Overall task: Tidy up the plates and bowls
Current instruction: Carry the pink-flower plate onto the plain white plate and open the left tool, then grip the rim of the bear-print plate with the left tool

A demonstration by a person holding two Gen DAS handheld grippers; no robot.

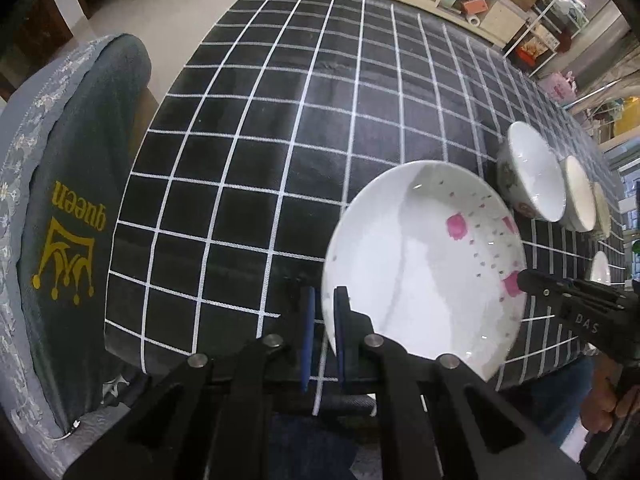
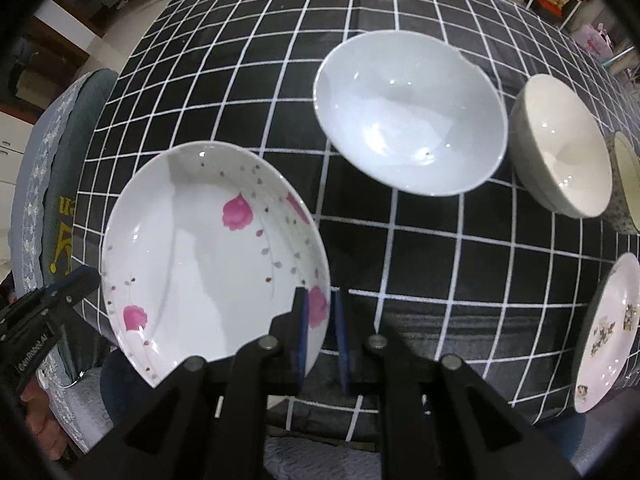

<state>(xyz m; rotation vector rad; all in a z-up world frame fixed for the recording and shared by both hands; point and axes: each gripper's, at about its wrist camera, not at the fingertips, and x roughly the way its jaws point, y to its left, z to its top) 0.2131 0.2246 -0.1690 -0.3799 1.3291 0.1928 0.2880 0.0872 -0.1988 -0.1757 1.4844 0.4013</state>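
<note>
A black checked cloth covers the worktop (image 2: 400, 260), a grey-covered chair (image 1: 80, 200) at its side. The plate (image 2: 208, 248), white with pink flowers, sits at the near edge, pinched on opposite rims by the left hand-held gripper (image 1: 324, 320) and right hand-held gripper (image 2: 320, 332). Beyond it stand a white bowl (image 2: 408, 116) and a cream bowl (image 2: 560, 148)

the shallow white ceramic plate with pink flowers (image 2: 208, 248) sits near the front-left edge of the table under a black, white-gridded cloth (image 2: 420, 280). behind it to the right stands a wide white ceramic bowl (image 2: 408, 116), then a cream ceramic bowl (image 2: 560, 148) just beside that. a white flower-printed plate (image 2: 608, 332) lies at the front right.
</note>
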